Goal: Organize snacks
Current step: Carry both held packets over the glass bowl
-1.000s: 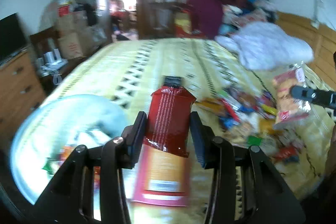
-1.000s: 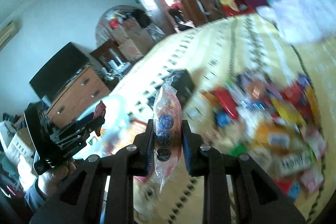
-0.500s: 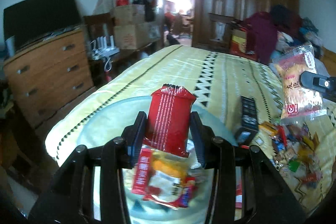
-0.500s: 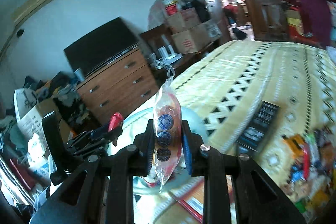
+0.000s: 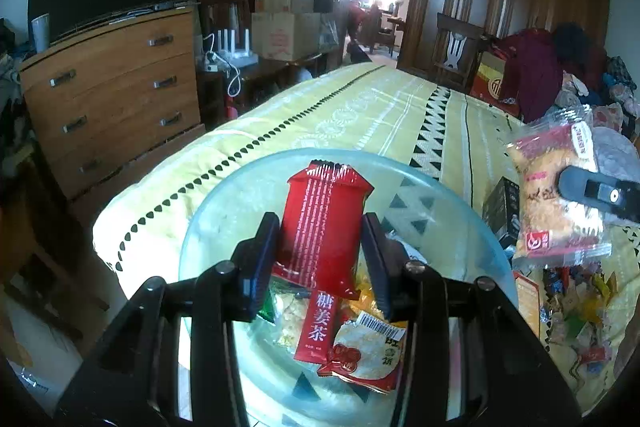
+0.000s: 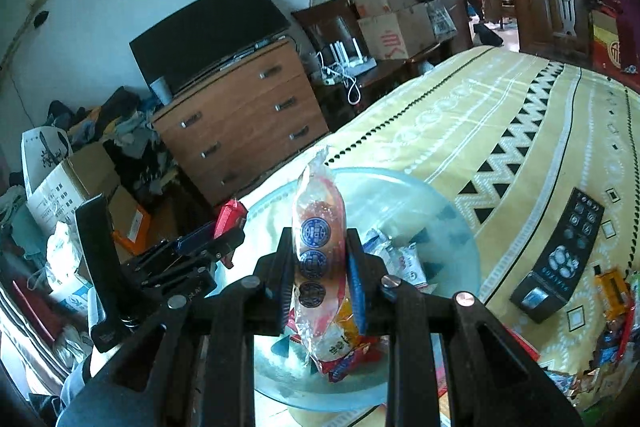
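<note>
Red packet [image 5: 323, 227], upright, long axis vertical, jaws clamped

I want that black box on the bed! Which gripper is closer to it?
Right. The right gripper hovers over the glass bowl beside the black box; the left gripper is at the bowl's far side.

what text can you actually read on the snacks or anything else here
"糖姜茶": on the long red sachet lying in the clear glass bowl.
Too blurred or small: fine print on the red packet in the left gripper, blue seals on the clear-wrapped pastry, black box.
</note>
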Demonstrator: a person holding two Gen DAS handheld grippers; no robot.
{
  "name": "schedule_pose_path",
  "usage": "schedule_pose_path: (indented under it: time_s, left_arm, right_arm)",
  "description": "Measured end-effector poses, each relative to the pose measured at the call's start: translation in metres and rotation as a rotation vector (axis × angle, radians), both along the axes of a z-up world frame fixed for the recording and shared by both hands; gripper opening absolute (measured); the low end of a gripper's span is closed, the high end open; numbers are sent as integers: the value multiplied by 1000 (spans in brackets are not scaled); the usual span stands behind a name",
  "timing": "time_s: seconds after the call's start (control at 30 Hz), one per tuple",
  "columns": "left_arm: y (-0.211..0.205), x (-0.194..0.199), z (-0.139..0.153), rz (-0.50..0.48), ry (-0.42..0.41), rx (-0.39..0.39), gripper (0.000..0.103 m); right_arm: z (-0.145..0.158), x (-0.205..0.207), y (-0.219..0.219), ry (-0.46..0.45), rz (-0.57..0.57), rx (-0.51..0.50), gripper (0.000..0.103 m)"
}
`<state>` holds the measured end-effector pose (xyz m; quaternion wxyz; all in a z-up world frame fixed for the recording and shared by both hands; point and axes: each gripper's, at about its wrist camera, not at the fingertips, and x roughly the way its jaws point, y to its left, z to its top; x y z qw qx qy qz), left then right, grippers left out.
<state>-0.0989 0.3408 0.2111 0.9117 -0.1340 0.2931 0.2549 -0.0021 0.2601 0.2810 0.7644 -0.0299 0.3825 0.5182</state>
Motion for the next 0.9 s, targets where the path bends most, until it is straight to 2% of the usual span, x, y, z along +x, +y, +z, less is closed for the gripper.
schedule_pose_path:
  time_s: [0.23, 0.9]
  left_arm:
    - [3, 0, -7, -4, 12, -10, 43]
    - [8, 2, -5, -6, 11, -9, 43]
  right_arm:
    - [-15, 0, 8, 8, 4, -29, 27]
    - [-16, -1, 11, 11, 7, -30, 27]
